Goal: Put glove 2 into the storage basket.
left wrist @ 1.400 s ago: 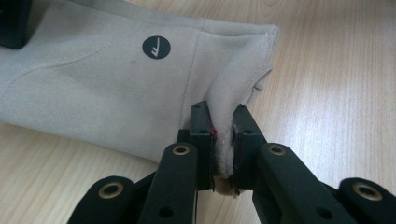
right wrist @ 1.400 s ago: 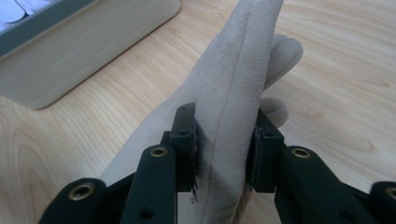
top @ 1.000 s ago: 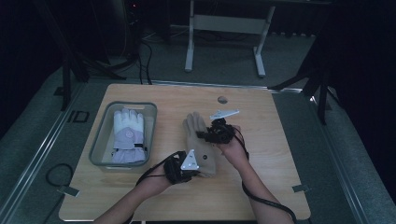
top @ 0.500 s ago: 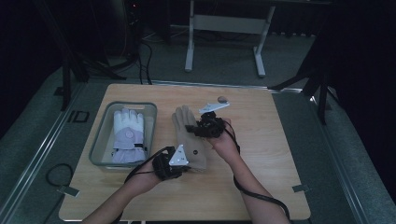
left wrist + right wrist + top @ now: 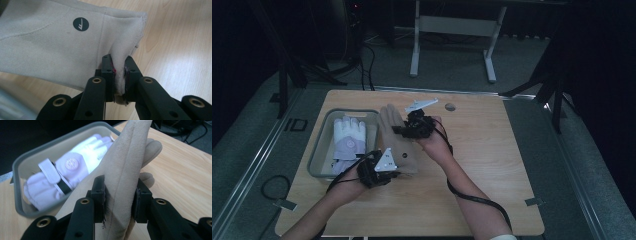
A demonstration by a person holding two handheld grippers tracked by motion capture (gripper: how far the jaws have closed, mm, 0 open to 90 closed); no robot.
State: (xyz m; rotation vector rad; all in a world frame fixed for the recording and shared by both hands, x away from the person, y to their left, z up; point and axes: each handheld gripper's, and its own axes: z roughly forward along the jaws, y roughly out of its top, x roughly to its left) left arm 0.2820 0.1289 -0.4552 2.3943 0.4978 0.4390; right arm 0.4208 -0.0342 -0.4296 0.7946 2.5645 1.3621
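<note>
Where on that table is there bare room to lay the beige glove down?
Bare wood spreads right of the beige glove to the table's edge, and along the near edge. The left is crowded: the grey tray holds a white glove.

White glove (image 5: 349,141) in grey bin (image 5: 318,155)

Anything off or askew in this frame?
Nothing damaged or spilled. The beige glove is clamped at its cuff by the left tool and at the finger end by the right tool, hanging partly over the rim of the grey bin, where a white glove lies.
</note>
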